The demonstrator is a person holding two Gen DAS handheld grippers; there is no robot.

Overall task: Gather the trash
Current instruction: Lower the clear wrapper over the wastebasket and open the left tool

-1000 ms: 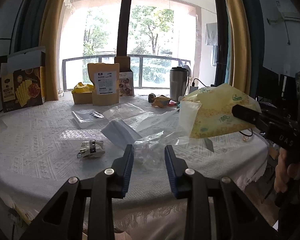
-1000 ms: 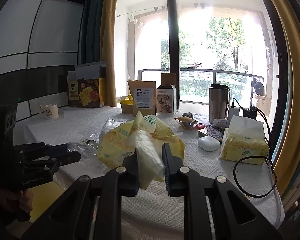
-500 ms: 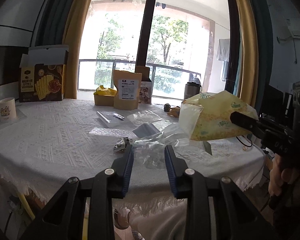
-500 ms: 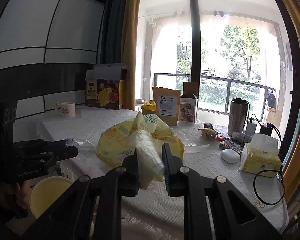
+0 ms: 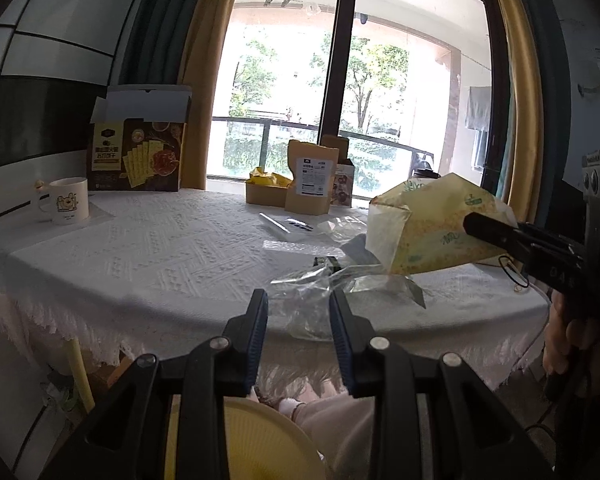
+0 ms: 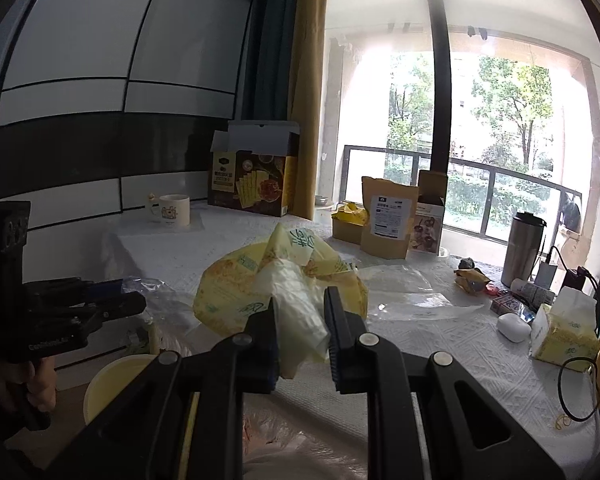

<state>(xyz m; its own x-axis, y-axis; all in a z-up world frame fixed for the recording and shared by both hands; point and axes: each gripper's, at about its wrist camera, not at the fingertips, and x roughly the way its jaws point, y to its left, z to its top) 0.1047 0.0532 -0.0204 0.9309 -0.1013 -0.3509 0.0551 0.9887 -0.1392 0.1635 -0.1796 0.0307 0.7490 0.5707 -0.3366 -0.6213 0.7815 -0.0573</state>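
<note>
Your right tool [image 6: 300, 334] is pinching the empty yellow tissue wrapper [image 6: 260, 280], its pale plastic end squeezed between the two pads, and the wrapper hangs in the air above the near edge of the table [image 6: 440, 344]. From the left wrist camera the same wrapper [image 5: 428, 228] shows at the right, held up off the cloth by the black tip of that tool [image 5: 500, 232].

Your left tool [image 5: 298, 320] is pinching a crumpled piece of clear plastic film [image 5: 320, 296]; the film fills the gap between the blue pads and spills forward over the table's edge [image 5: 140, 264]. In the right wrist view this tool [image 6: 120, 304] sits at the left with your hand [image 6: 32, 380] on its grip, clear film bunched at its tip.

Below both tools, off the table, you can see the rim of a yellow bin [image 5: 260, 440], also seen in the right view [image 6: 116, 380].

Farther back on the white cloth lie flat clear bags [image 6: 412, 292]. Behind them stand a brown paper pouch [image 5: 310, 178], a dark snack box with its lid open [image 5: 140, 156] and a white mug [image 5: 66, 200]. Toward the window side are a steel tumbler [image 6: 524, 248], a full yellow tissue pack [image 6: 564, 328] and a small white case [image 6: 514, 328].
</note>
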